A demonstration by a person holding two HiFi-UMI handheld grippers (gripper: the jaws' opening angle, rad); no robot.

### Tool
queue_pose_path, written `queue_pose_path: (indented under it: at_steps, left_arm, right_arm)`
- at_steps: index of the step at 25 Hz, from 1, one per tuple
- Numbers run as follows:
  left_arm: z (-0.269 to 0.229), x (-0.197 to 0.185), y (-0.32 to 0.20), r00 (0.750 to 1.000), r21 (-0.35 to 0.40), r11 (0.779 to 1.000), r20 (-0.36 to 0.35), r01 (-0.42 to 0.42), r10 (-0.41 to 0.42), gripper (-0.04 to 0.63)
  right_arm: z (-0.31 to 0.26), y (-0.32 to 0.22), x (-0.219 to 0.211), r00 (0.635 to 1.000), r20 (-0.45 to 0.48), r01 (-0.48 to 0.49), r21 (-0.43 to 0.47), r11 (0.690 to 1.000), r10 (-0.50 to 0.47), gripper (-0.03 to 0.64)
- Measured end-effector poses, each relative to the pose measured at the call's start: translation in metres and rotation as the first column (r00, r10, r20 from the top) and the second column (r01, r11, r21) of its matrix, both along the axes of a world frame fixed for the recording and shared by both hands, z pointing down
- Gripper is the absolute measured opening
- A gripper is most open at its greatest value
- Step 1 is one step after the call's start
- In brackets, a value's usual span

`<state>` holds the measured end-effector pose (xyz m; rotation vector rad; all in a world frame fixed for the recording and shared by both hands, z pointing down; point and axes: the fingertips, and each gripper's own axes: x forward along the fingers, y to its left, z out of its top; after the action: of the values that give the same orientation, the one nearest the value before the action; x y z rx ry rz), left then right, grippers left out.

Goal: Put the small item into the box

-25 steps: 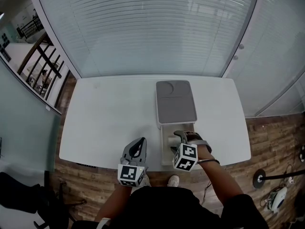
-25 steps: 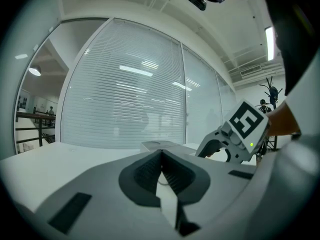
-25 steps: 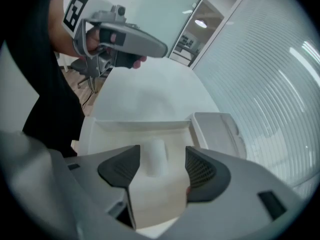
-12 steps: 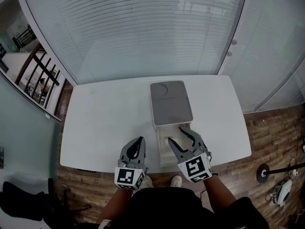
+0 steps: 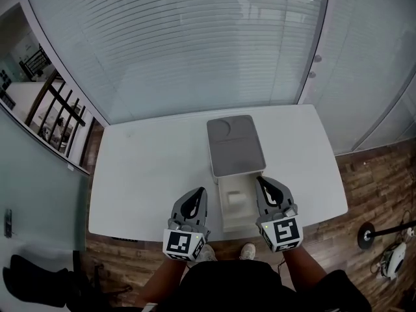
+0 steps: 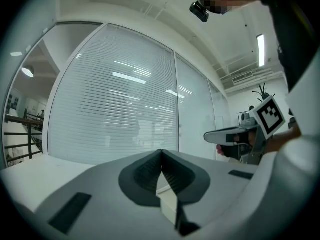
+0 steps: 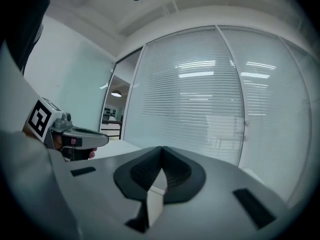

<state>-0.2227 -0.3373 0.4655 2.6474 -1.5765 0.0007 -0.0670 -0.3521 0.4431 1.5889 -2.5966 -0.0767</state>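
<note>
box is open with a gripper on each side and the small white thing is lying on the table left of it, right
No. The small white thing lies inside the open box, not on the table, as the head view shows. The left gripper and right gripper do flank the box.
</note>
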Motion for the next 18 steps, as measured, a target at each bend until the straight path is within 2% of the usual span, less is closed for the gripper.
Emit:
queue_pose_path:
  at_steps: [4,12,18]
  left_arm:
    - [-0.002,0.003,0.001,1.0,0.002,1.0,0.021,-0.001,0.001,0.008]
    - [0.005,0.013,0.003,0.999,-0.018,1.0,0.034,-0.023,0.024,0.008]
    - [0.003,-0.001,0.002,0.999,-0.01,1.0,0.033,0.029,-0.029,0.008]
  right_arm:
    - [0.003,-0.002,0.008,0.999,0.019,-0.025,-0.021,0.999,0.025,0.005]
    - [-0.007,0.0,0.01,1.0,-0.004,-0.029,0.016,0.999,0.03,0.003]
    - [-0.001,0.005,0.017,0.998,0.02,-0.055,0.03,0.998,0.054,0.003]
